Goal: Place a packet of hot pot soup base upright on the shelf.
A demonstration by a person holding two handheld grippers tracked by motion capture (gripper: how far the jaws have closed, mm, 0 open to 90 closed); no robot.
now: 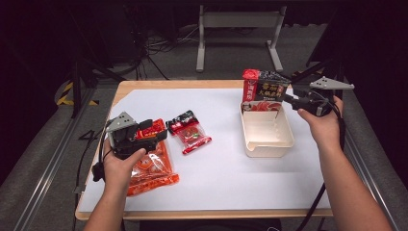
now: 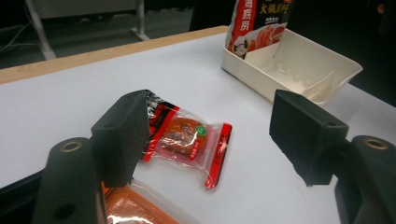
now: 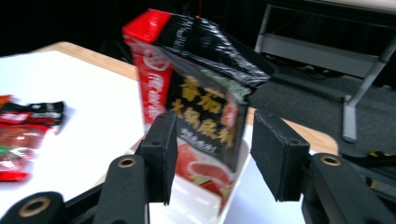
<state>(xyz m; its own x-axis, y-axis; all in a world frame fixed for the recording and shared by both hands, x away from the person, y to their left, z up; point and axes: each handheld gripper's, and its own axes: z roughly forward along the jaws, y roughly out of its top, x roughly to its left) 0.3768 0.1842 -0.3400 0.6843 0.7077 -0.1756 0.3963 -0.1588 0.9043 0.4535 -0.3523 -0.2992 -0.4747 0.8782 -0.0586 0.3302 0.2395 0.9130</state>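
Soup-base pouch stands in the cream tray, right tongs parted beside it.

The right tongs [image 1: 287,100] stand wide, pads off the red-and-black soup-base pouch [image 1: 261,90], which leans upright at the far end of the cream tray [image 1: 267,139]. The left tongs [image 1: 156,136] gape wide near a small sauce packet [image 1: 189,131], above an orange packet [image 1: 155,167] on the worktop [image 1: 226,178].

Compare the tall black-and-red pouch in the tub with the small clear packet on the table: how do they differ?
Pose: the tall pouch stands upright in the white tub, at its far end; the small packet lies flat on the white table.
Look: the tall pouch is opaque with printed characters; the small packet is clear, its contents showing.
Size: the tall pouch is plainly larger.
Shared: red-and-black packaging, neither held.
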